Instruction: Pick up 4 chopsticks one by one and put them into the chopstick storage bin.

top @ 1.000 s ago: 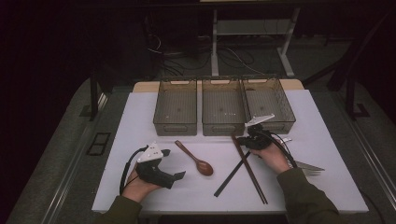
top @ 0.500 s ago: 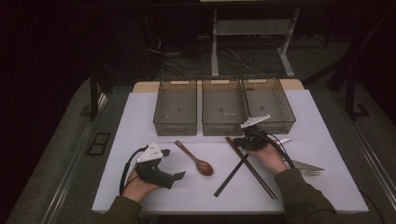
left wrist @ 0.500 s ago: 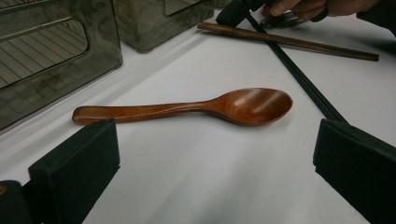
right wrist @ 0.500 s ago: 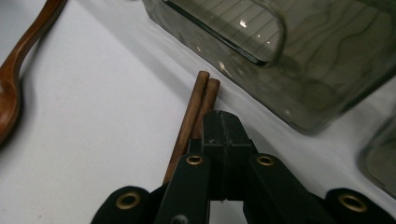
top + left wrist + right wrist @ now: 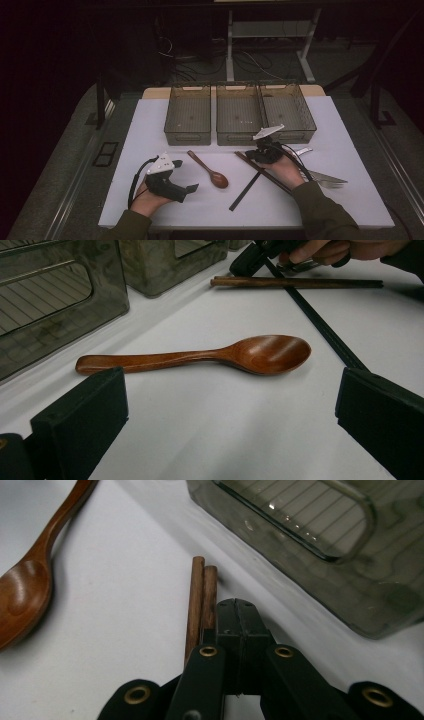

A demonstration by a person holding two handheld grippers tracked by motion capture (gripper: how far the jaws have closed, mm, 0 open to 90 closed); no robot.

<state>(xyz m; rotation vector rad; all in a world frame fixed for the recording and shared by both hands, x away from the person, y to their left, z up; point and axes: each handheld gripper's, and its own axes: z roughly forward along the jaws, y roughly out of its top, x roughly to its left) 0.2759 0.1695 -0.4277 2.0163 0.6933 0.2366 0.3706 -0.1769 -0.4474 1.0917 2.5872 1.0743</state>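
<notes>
A brown wooden spoon lies on the white table mat, bowl toward the person. My left gripper rests left of it, open wide; in the left gripper view the spoon lies ahead of the open gripper, untouched. A pair of brown chopsticks lies slanted under the right hand. My right gripper is shut, its tip down on the mat against their far end. In the right gripper view the chopsticks run along the left side of the closed gripper, nothing between the pads.
Three smoky clear bins stand in a row at the back of the mat. A long black stick crosses below the chopsticks. Metal cutlery lies to the right of the right hand.
The right gripper has shifted slightly left, and the far end of the brown chopsticks has swung left with it. The left gripper, spoon and black stick have stayed put.
</notes>
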